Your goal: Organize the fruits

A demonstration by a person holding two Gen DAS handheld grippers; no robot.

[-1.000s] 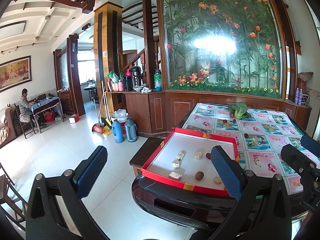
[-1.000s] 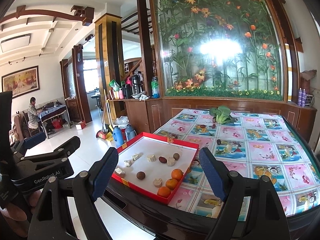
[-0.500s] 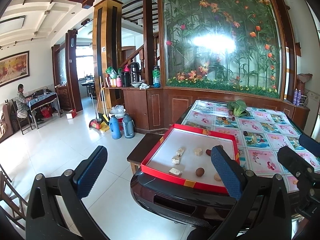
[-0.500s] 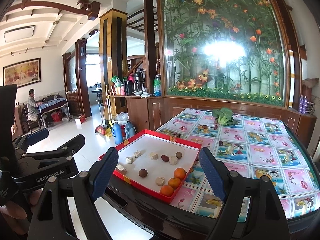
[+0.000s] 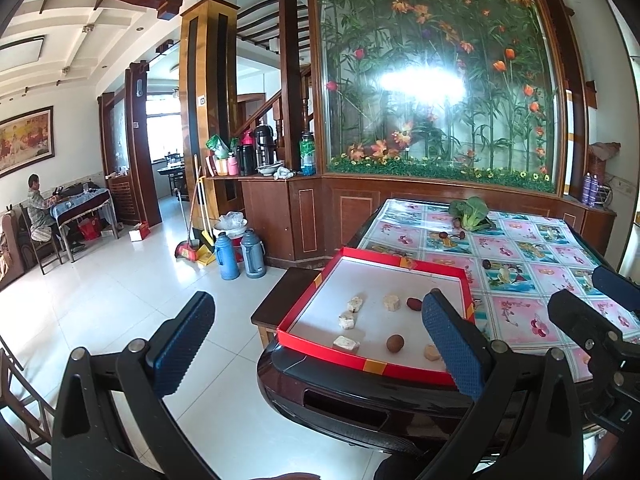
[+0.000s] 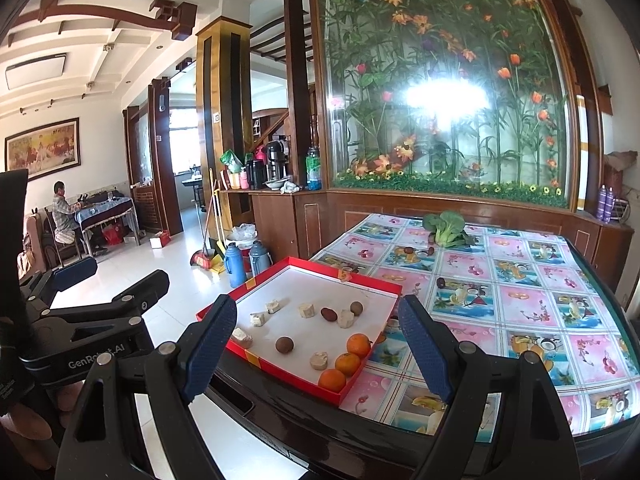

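Heads up, both your left gripper [image 5: 316, 344] and right gripper [image 6: 316, 348] hang wide open and empty short of the red tray [image 6: 372, 284], so those three oranges [image 6: 347, 363] crowded in its near corner could roll if nudged.

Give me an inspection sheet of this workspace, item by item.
Surface: dark wooden table with fruit-patterned tablecloth.
Job's things: shallow red box with white floor holding three oranges, brown round fruits and pale chunks.
Clutter: leafy green vegetable and small dark fruits on the cloth.
Grippers: left gripper and right gripper both open, empty.
Cables: nothing seen.
Surroundings: seated person, two thermos flasks on tiled floor.
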